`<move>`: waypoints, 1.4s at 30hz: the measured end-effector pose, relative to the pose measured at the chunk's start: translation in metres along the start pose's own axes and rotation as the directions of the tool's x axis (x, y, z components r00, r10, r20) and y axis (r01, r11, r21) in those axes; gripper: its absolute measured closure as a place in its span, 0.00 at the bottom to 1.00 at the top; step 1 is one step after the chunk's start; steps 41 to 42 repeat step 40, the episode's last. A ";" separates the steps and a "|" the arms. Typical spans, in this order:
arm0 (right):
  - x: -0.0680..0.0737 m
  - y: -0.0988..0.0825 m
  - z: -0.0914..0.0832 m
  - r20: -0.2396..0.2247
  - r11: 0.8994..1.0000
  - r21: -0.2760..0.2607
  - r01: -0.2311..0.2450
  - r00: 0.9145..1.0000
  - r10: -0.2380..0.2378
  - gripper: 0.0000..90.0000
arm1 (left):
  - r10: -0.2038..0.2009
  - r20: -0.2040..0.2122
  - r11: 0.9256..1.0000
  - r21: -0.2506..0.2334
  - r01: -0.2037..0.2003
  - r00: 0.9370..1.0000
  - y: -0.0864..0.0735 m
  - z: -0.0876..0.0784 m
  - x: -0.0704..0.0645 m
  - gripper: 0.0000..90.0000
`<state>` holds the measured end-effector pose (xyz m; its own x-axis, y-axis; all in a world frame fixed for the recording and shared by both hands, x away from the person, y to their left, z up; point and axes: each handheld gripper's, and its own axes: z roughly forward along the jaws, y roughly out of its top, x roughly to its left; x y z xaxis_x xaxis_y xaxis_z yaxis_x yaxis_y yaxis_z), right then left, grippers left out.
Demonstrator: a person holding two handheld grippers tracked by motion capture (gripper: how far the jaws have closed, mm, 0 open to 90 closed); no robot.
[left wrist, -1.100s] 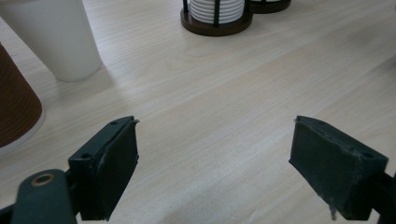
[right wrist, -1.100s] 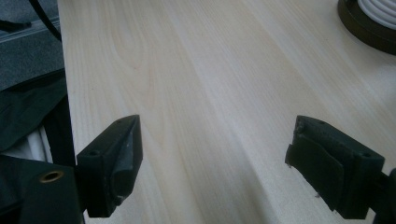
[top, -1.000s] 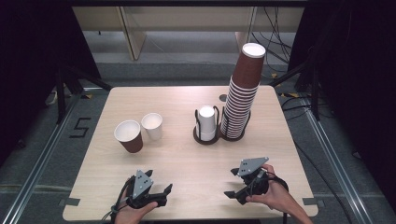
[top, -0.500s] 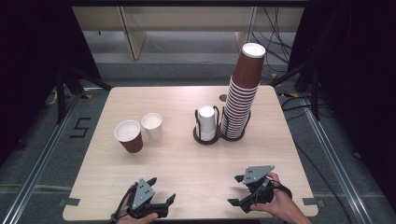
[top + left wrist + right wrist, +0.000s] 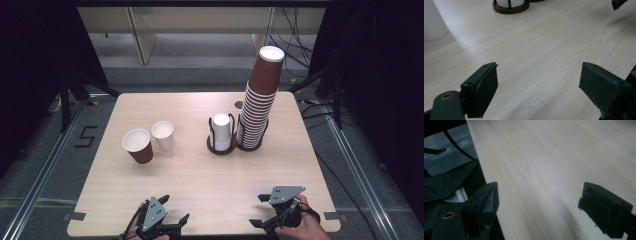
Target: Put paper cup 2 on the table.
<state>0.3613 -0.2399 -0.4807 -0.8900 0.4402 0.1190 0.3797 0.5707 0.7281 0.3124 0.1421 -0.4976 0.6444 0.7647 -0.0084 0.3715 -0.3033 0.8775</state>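
Both tools hover over the table's [image 5: 200,170] near edge, well apart. The left tool [image 5: 170,216] stands open and empty. The right tool [image 5: 260,210], near the right corner, has just been opening and holds nothing.

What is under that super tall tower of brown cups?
The brown cup tower stands in a dark round holder on the table. Only the holder's rim shows; its inside is covered by the cups.

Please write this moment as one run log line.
left gripper: open, empty | right gripper: open, empty, jaws just opening | brown cup, white cup: untouched on table
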 end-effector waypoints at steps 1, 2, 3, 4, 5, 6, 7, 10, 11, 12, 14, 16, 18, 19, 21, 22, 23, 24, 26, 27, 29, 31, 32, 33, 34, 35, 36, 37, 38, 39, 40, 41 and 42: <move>0.001 -0.002 -0.001 0.007 1.000 -0.006 -0.004 1.000 0.004 0.18 | 0.010 -0.002 1.000 0.007 -0.010 1.000 0.000 0.000 -0.001 0.16; 0.001 -0.003 -0.001 0.012 1.000 -0.010 -0.001 1.000 0.001 0.18 | 0.010 -0.002 1.000 0.007 -0.010 1.000 0.000 0.000 -0.001 0.16; 0.002 -0.004 -0.001 0.005 1.000 -0.007 -0.012 1.000 0.012 0.18 | 0.024 0.003 1.000 0.005 -0.024 1.000 0.001 0.000 -0.004 0.16; 0.003 -0.005 -0.001 0.007 1.000 -0.012 -0.014 1.000 0.014 0.18 | 0.024 0.003 1.000 0.005 -0.024 1.000 0.001 0.000 -0.004 0.16; 0.003 -0.006 -0.001 0.010 1.000 -0.011 -0.014 1.000 0.015 0.18 | 0.034 0.010 0.999 -0.005 -0.034 0.999 0.002 0.001 -0.008 0.16; 0.004 -0.007 -0.001 0.008 1.000 -0.008 -0.018 1.000 0.018 0.18 | 0.034 0.010 0.999 -0.005 -0.034 0.999 0.002 0.001 -0.008 0.16; 0.004 -0.008 -0.001 0.010 1.000 -0.007 -0.018 1.000 0.018 0.18 | 0.050 0.019 0.999 0.002 -0.050 0.999 0.002 0.001 -0.010 0.16; 0.005 -0.010 -0.001 0.017 1.000 -0.004 -0.030 0.999 0.030 0.18 | 0.053 0.032 0.999 0.003 -0.053 0.998 0.002 0.003 -0.011 0.16; 0.006 -0.010 -0.001 0.010 0.999 -0.001 -0.035 0.999 0.035 0.18 | 0.053 0.035 0.999 0.004 -0.053 0.998 0.001 0.003 -0.011 0.16; 0.005 -0.010 -0.001 0.009 1.000 -0.005 -0.026 1.000 0.026 0.18 | 0.055 0.038 0.998 0.005 -0.055 0.998 0.001 0.003 -0.011 0.16; 0.006 -0.011 -0.001 0.008 1.000 -0.004 -0.024 1.000 0.024 0.18 | 0.053 0.037 0.999 0.007 -0.053 0.998 0.001 0.003 -0.012 0.16; 0.006 -0.011 -0.001 0.006 1.000 0.000 -0.026 1.000 0.026 0.18 | 0.059 0.037 0.998 0.012 -0.059 0.998 0.002 0.003 -0.012 0.16; 0.006 -0.011 -0.001 0.008 1.000 0.001 -0.027 1.000 0.027 0.18 | 0.056 0.037 0.998 0.004 -0.056 0.998 0.001 0.004 -0.012 0.16; 0.006 -0.011 0.000 0.008 1.000 0.001 -0.027 1.000 0.027 0.18 | 0.055 0.038 0.998 0.004 -0.055 0.998 0.001 0.004 -0.012 0.16; 0.005 -0.011 0.000 0.009 1.000 0.002 -0.028 1.000 0.028 0.18 | 0.061 0.040 0.998 0.010 -0.061 0.997 0.001 0.004 -0.012 0.16; 0.005 -0.011 0.000 0.012 1.000 0.002 -0.028 1.000 0.028 0.18 | 0.063 0.041 0.998 0.012 -0.064 0.997 0.001 0.004 -0.012 0.16; 0.005 -0.011 0.000 0.013 1.000 0.003 -0.028 1.000 0.028 0.18 | 0.063 0.040 0.998 0.012 -0.063 0.997 0.001 0.004 -0.012 0.16; 0.005 -0.011 0.000 0.014 1.000 0.004 -0.028 1.000 0.028 0.18 | 0.061 0.044 0.998 0.007 -0.062 0.997 0.001 0.005 -0.012 0.16; 0.004 -0.011 0.000 0.014 1.000 0.002 -0.025 1.000 0.025 0.18 | 0.064 0.038 0.998 0.017 -0.064 0.997 0.001 0.004 -0.012 0.16; 0.004 -0.011 0.000 0.014 1.000 0.003 -0.028 1.000 0.028 0.18 | 0.062 0.041 0.998 0.013 -0.062 0.997 0.001 0.005 -0.012 0.16; 0.004 -0.011 0.000 0.017 1.000 0.005 -0.029 0.999 0.029 0.18 | 0.062 0.041 0.998 0.014 -0.062 0.997 0.001 0.005 -0.011 0.16; 0.003 -0.011 0.000 0.021 1.000 0.004 -0.031 0.999 0.031 0.18 | 0.060 0.037 0.998 0.022 -0.061 0.998 0.001 0.005 -0.012 0.16; 0.003 -0.011 0.000 0.024 0.999 0.005 -0.034 0.999 0.034 0.18 | 0.060 0.037 0.998 0.022 -0.061 0.998 0.001 0.005 -0.012 0.16; 0.002 -0.011 0.000 0.037 0.999 0.002 -0.036 0.999 0.036 0.18 | 0.080 0.042 0.996 0.044 -0.082 0.996 0.001 0.005 -0.009 0.16; 0.002 -0.011 0.000 0.036 0.999 0.002 -0.042 0.998 0.042 0.18 | 0.062 0.044 0.997 0.033 -0.063 0.997 0.001 0.005 -0.010 0.16; 0.001 -0.011 0.000 0.040 0.999 0.006 -0.046 0.998 0.046 0.18 | 0.063 0.040 0.997 0.035 -0.064 0.997 0.001 0.005 -0.011 0.16; 0.000 -0.011 -0.001 0.052 0.999 0.006 -0.043 0.998 0.043 0.18 | 0.064 0.037 0.997 0.036 -0.065 0.997 0.001 0.005 -0.011 0.16; 0.000 -0.012 -0.001 0.059 0.999 0.001 -0.055 0.997 0.054 0.18 | 0.064 0.037 0.997 0.035 -0.065 0.997 0.001 0.005 -0.011 0.16; 0.000 -0.012 -0.002 0.061 0.998 0.003 -0.064 0.996 0.064 0.18 | 0.064 0.037 0.997 0.035 -0.066 0.997 0.001 0.005 -0.011 0.16; -0.001 -0.011 -0.002 0.063 0.998 -0.001 -0.056 0.996 0.056 0.18 | 0.066 0.044 0.997 0.034 -0.067 0.997 0.001 0.005 -0.011 0.16; -0.001 -0.011 -0.002 0.063 0.998 -0.001 -0.056 0.996 0.056 0.18 | 0.066 0.044 0.997 0.034 -0.067 0.997 0.001 0.005 -0.011 0.16; -0.001 -0.011 -0.002 0.063 0.998 -0.001 -0.056 0.996 0.056 0.18 | 0.066 0.044 0.997 0.034 -0.067 0.997 0.001 0.005 -0.011 0.16; -0.001 -0.011 -0.002 0.063 0.998 -0.001 -0.056 0.996 0.056 0.18 | 0.066 0.044 0.997 0.034 -0.067 0.997 0.001 0.005 -0.011 0.16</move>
